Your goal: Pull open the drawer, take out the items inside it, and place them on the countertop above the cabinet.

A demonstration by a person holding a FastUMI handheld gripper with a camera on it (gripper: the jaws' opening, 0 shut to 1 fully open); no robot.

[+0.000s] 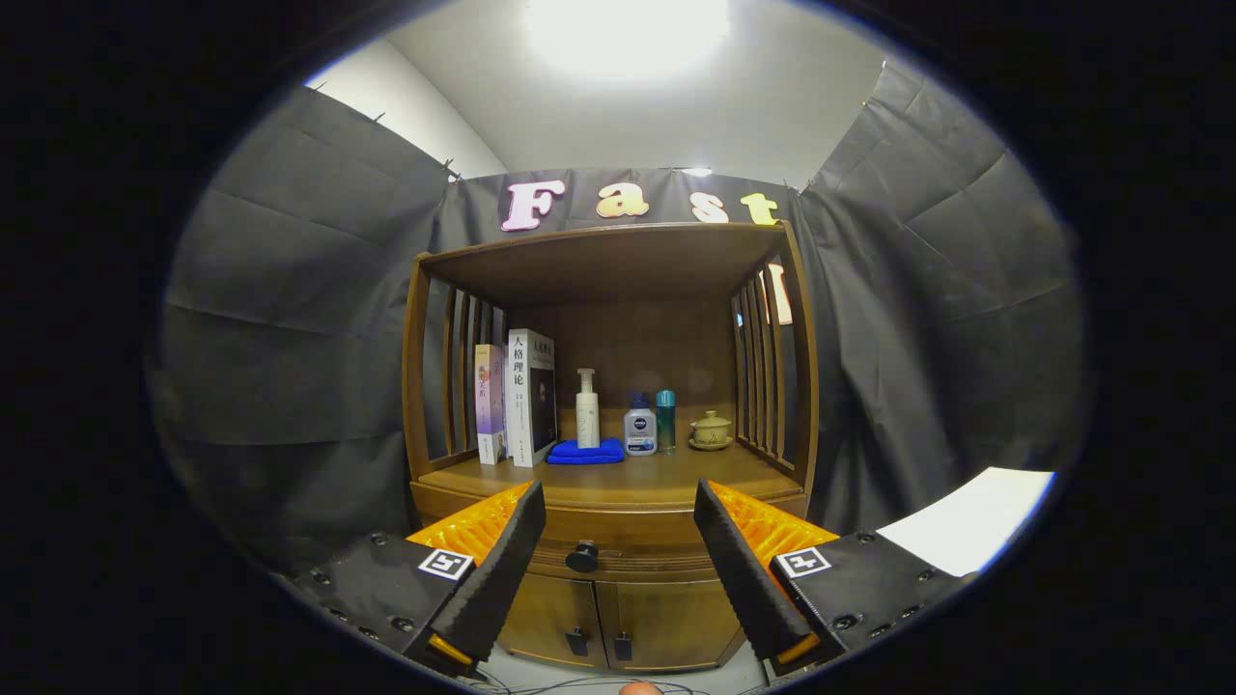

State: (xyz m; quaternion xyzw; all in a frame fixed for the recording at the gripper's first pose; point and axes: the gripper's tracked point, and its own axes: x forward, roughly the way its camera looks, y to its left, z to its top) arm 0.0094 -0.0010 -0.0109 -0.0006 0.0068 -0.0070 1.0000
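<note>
Status: nothing done yet. The drawer [618, 545] at lower centre of the frame is closed, its contents unseen; its 1 dark knob [582, 556] sits between the fingers, beyond them. The gripper [618, 541] is spread wide, holding nothing.

Surface [676, 478] above it: 2 books [517, 396], 3 bottles [639, 425], 1 blue cloth [586, 451], 1 small teapot [712, 430].

Below: 2 cabinet doors [608, 632].

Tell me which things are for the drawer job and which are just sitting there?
For the job: drawer with knob, shut; countertop; open gripper, ahead of the drawer.

Just sitting: books, pump bottle, blue cloth, two small bottles, teapot, lower doors.
</note>
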